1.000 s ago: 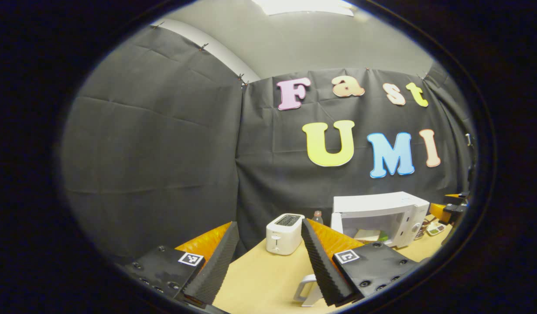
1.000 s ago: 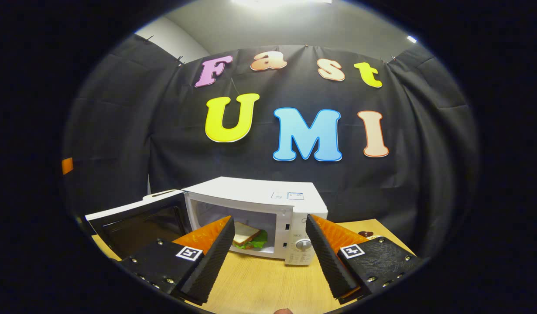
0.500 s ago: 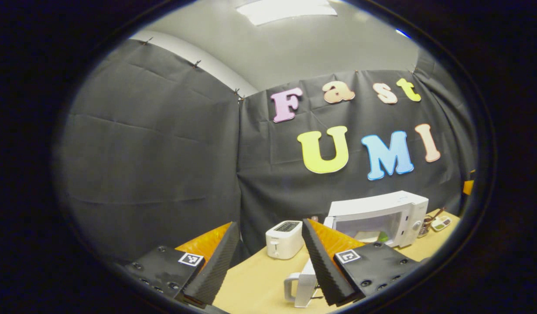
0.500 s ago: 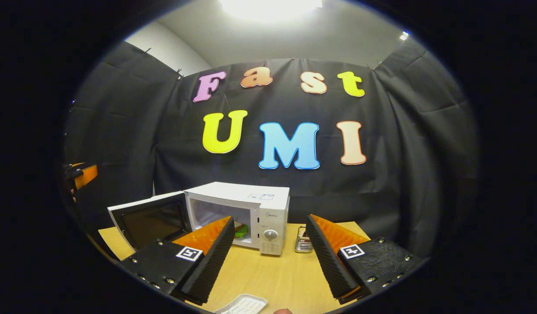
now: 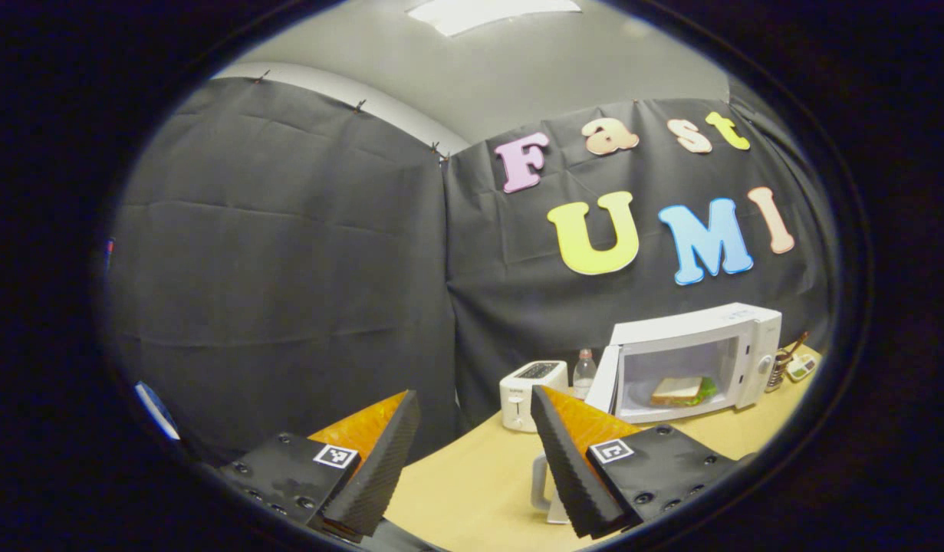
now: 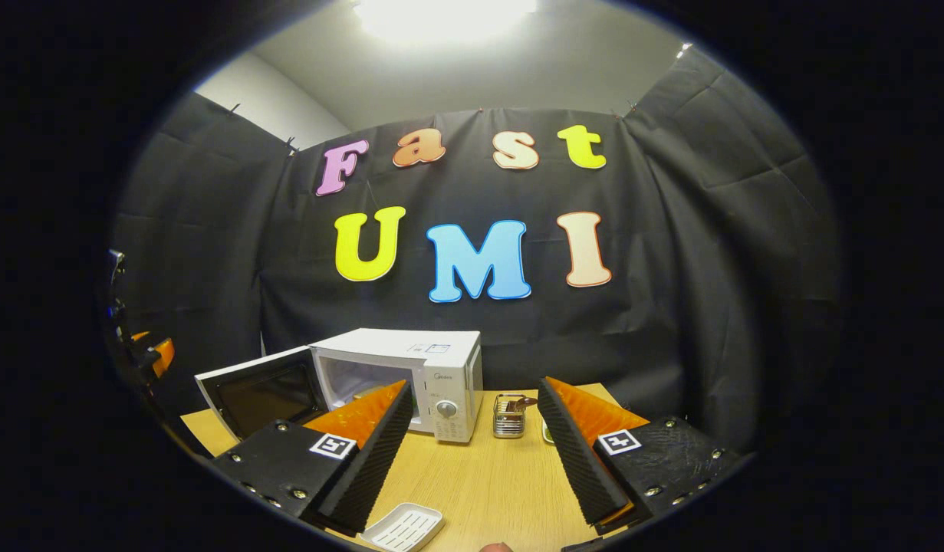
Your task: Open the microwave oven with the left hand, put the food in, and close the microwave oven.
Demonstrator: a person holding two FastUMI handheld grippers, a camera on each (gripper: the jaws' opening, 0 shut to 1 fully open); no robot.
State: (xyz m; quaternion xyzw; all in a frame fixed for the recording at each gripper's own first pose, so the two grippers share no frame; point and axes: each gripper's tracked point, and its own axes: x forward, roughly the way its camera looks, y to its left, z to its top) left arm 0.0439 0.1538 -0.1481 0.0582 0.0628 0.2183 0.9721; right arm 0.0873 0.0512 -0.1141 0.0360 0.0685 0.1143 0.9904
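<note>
The white microwave [image 5: 694, 349] stands at the back of the wooden table with its door [image 5: 603, 379] swung open to the left. A sandwich [image 5: 677, 391] with green lettuce lies inside the cavity. My left gripper [image 5: 472, 395] is open and holds nothing, well short and to the left of the oven. In the right gripper view the microwave [image 6: 422, 360] sits ahead left, its door [image 6: 261, 387] wide open. My right gripper [image 6: 475, 387] is open and empty, back from the oven's front. The left gripper [image 6: 156, 354] shows at the far left edge.
A white toaster [image 5: 531, 382] and a small bottle [image 5: 584, 363] stand left of the oven. A white handled jug [image 5: 542, 484] sits by my left gripper's right finger. A metal holder [image 6: 508, 415] stands right of the oven, a white ridged tray [image 6: 404, 527] near the front edge.
My right gripper has drawn back from the oven, which now looks smaller and farther; the sandwich stays inside. The left gripper view has swung so the oven's cavity faces it more.
</note>
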